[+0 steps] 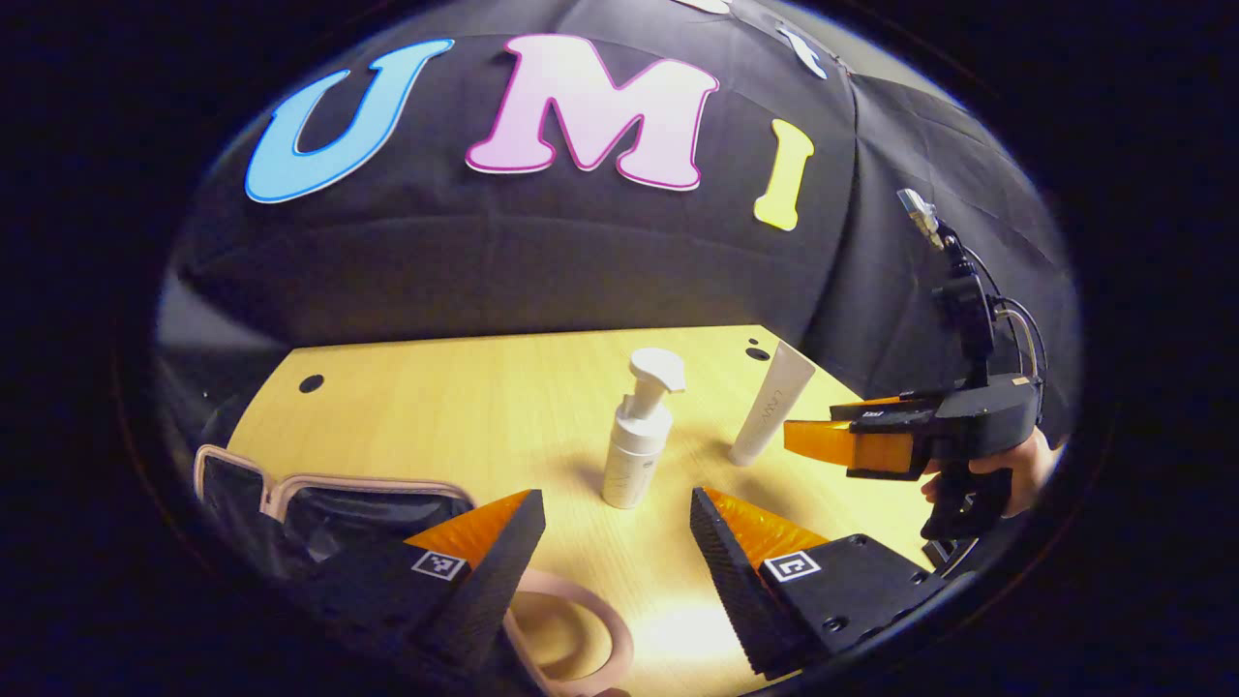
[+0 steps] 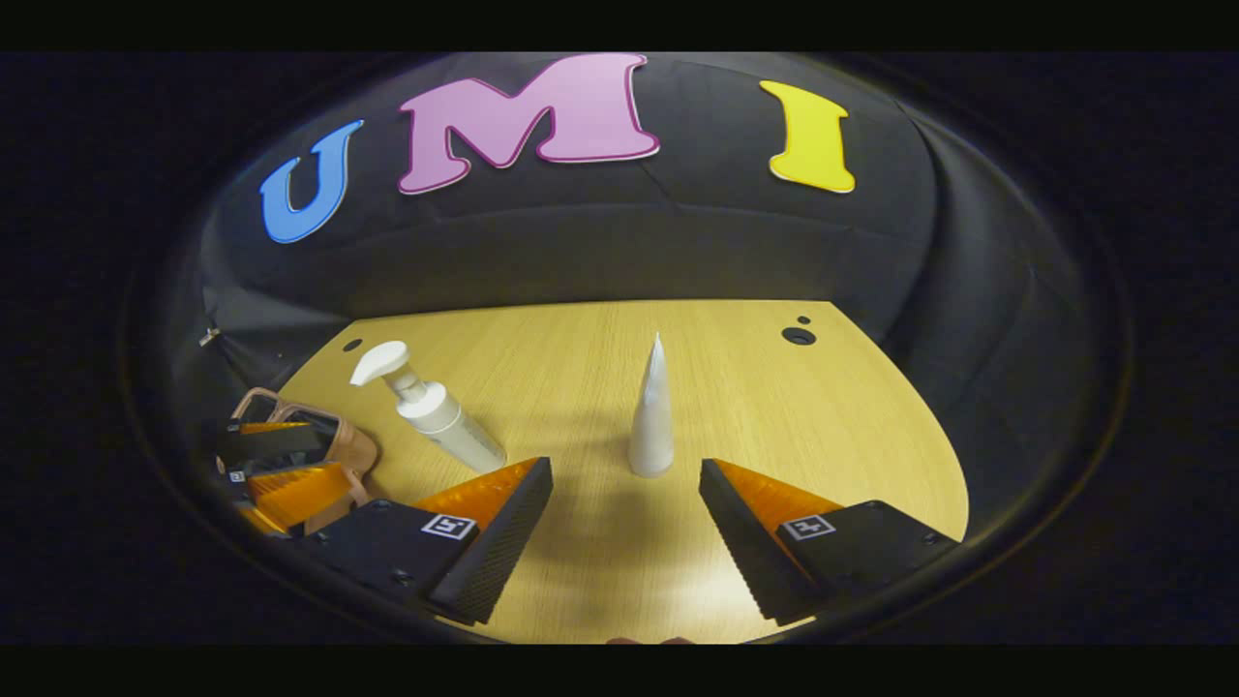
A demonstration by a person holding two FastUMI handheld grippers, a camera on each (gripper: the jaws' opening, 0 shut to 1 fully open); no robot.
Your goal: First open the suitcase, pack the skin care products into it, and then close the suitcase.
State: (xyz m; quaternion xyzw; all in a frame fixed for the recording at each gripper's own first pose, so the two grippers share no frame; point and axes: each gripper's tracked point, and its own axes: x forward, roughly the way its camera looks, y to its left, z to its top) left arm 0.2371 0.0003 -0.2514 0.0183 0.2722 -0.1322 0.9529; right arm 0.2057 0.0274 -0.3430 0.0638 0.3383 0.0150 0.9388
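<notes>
1. My left tongs are spread wide and hold nothing. The suitcase lies open just under and left of them, its pink rim and dark lining showing.
2. My right tongs are also spread and empty above the worktop.
3. The white tube stands upright just past the right tongs, with bare wood between.
4. The pump bottle stands upright beyond my left tongs, near the tube but apart from it.
</notes>
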